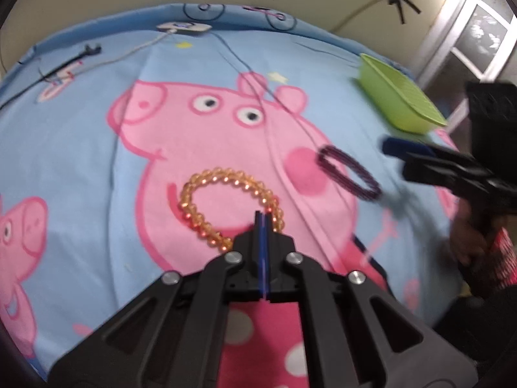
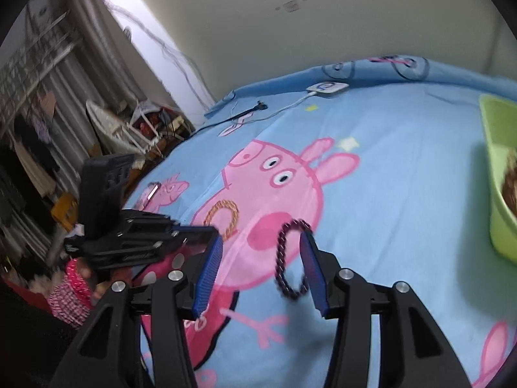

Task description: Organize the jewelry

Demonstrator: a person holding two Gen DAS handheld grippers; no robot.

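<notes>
An amber bead bracelet [image 1: 226,207] lies on the cartoon-pig bedsheet [image 1: 80,161]. My left gripper [image 1: 263,218] is shut, its tips over the bracelet's near right edge; I cannot tell whether beads are pinched. A dark purple bead bracelet [image 1: 347,173] lies to the right, and in the right wrist view the purple bracelet [image 2: 289,258] sits between the jaws of my open right gripper [image 2: 261,252], close to the right finger. The amber bracelet [image 2: 223,218] and left gripper [image 2: 206,237] show at left there.
A green plastic basket [image 1: 399,100] stands at the bed's right side; in the right wrist view the basket [image 2: 499,194] holds something brown. A white charger [image 1: 184,27] with a cable and a black cable [image 1: 87,53] lie at the far edge. Clutter stands beside the bed.
</notes>
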